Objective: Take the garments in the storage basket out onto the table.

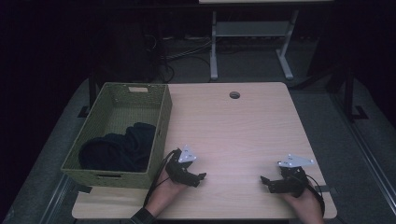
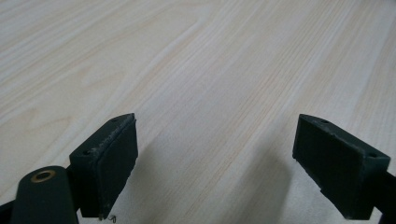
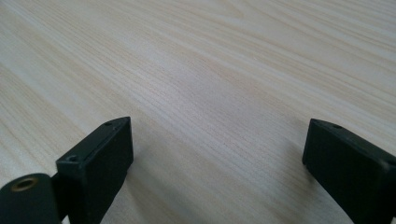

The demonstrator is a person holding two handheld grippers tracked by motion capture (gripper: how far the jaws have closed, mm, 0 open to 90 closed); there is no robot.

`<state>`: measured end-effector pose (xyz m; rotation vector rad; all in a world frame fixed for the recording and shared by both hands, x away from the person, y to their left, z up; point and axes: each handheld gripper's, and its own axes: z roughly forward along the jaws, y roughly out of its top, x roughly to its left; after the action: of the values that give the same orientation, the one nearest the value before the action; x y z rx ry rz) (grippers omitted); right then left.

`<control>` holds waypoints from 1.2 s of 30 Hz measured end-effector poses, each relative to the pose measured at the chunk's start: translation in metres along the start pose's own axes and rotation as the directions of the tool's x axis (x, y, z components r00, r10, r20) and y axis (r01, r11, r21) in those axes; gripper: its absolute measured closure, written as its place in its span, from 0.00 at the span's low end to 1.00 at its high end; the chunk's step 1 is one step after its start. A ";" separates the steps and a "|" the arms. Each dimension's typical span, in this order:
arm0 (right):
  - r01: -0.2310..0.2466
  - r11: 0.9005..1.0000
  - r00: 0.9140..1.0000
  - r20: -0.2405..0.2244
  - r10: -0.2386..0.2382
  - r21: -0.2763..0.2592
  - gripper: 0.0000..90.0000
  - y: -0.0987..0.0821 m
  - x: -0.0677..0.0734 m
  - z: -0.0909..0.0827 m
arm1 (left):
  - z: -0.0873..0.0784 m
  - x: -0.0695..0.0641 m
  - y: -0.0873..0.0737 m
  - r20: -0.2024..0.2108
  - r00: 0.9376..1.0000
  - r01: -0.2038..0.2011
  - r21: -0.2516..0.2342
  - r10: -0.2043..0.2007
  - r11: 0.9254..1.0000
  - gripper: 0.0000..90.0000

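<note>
A green woven basket [image 1: 164, 110] stands at the table's left side with dark navy clothing [image 1: 119, 148] bundled in its near half. My left gripper [image 1: 201, 178] rests low over the table just right of the basket's near corner, jaws pointing right. In the left gripper view the left gripper [image 2: 217, 158] is open over bare wood, nothing between its pads [image 2: 114, 161]. My right gripper [image 1: 265, 182] sits near the front right, jaws pointing left toward the other. The right gripper view has the right gripper [image 3: 217, 163] open too, empty above the wood grain.
The light wooden table [image 1: 233, 135] has a round cable hole [image 1: 234, 95] near its far edge. Beyond it stand a white desk frame [image 1: 252, 32] and floor cables [image 1: 182, 53]. The surroundings are dark.
</note>
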<state>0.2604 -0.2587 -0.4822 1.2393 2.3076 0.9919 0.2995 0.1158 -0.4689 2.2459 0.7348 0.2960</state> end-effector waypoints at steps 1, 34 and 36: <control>0.000 1.000 1.000 0.000 0.000 0.000 0.09 0.000 0.000 0.000 | -0.001 0.000 0.001 0.000 1.000 -0.002 0.003 0.002 1.000 0.15; 0.000 1.000 1.000 0.000 0.000 0.000 0.09 0.000 0.000 0.000 | -0.017 0.003 0.024 0.044 0.998 -0.032 -0.039 0.034 0.999 0.15; 0.000 1.000 1.000 0.000 0.000 0.000 0.09 0.000 0.000 0.000 | -0.017 0.003 0.025 0.048 0.998 -0.029 -0.044 0.031 0.999 0.15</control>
<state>0.2604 -0.2587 -0.4822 1.2390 2.3079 0.9917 0.3056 0.1138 -0.4386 2.2175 0.6634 0.2685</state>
